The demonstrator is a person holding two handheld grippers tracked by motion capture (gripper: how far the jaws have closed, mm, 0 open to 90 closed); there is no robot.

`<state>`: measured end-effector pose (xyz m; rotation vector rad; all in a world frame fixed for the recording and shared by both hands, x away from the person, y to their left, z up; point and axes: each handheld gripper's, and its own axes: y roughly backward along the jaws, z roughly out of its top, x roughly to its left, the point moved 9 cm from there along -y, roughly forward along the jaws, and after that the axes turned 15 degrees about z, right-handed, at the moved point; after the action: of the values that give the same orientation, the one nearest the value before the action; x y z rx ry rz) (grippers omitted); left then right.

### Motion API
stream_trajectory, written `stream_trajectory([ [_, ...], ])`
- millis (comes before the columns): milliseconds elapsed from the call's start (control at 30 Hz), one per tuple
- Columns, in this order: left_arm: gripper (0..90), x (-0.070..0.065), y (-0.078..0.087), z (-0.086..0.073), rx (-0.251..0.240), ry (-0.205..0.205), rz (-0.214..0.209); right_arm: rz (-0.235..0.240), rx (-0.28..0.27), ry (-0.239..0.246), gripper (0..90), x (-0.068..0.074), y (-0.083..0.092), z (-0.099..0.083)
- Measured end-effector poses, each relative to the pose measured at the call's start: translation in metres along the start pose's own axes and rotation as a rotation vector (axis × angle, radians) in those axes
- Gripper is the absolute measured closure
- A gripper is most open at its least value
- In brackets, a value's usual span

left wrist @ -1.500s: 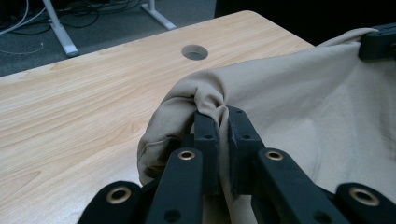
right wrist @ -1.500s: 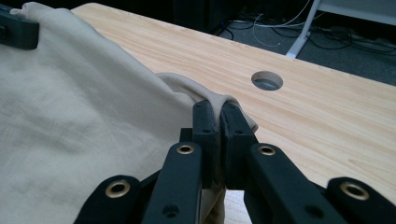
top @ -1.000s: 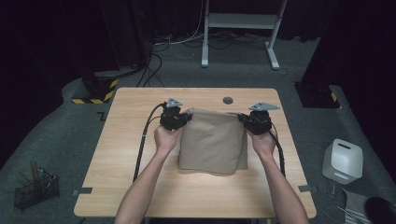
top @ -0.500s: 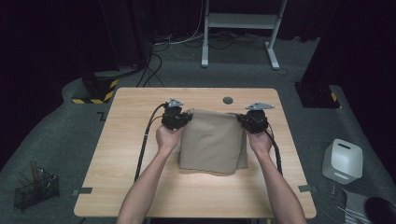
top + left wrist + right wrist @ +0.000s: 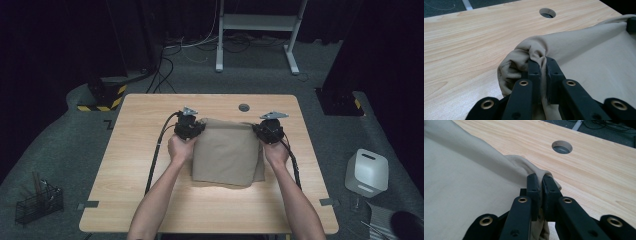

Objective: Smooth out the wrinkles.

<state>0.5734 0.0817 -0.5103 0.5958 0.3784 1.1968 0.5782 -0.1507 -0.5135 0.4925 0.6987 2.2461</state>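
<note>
The left gripper (image 5: 541, 67) is clamped on a bunched corner of the beige cloth (image 5: 579, 50), its jaws pressed nearly together with the gathered fabric pinched between them; in the high view the left gripper (image 5: 196, 128) is seen at the far left corner of the cloth (image 5: 225, 155), held by the left hand (image 5: 181, 149). The right gripper (image 5: 541, 185) is likewise closed on the cloth (image 5: 461, 182), a thin fold of the edge being nipped between its jaws; in the high view the right gripper (image 5: 261, 131) is placed at the far right corner, held by the right hand (image 5: 275, 152). The far edge of the cloth is stretched between the two grippers; the rest is laid folded on the table (image 5: 140, 120), near its middle, with the near edge toward the person. A round hole (image 5: 244, 107) is set in the table just beyond the far edge of the cloth. On the floor, a white container (image 5: 367, 172) is stood to the right of the table; a wire basket (image 5: 37, 202) is seen to the near left.
</note>
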Motion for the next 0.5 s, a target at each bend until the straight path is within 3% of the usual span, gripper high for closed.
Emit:
stream_trajectory([
  [500,84.2,0.003,-0.011,-0.008,0.034,0.002,0.008,0.002,0.039,-0.02,84.8,-0.005,-0.01,-0.011],
])
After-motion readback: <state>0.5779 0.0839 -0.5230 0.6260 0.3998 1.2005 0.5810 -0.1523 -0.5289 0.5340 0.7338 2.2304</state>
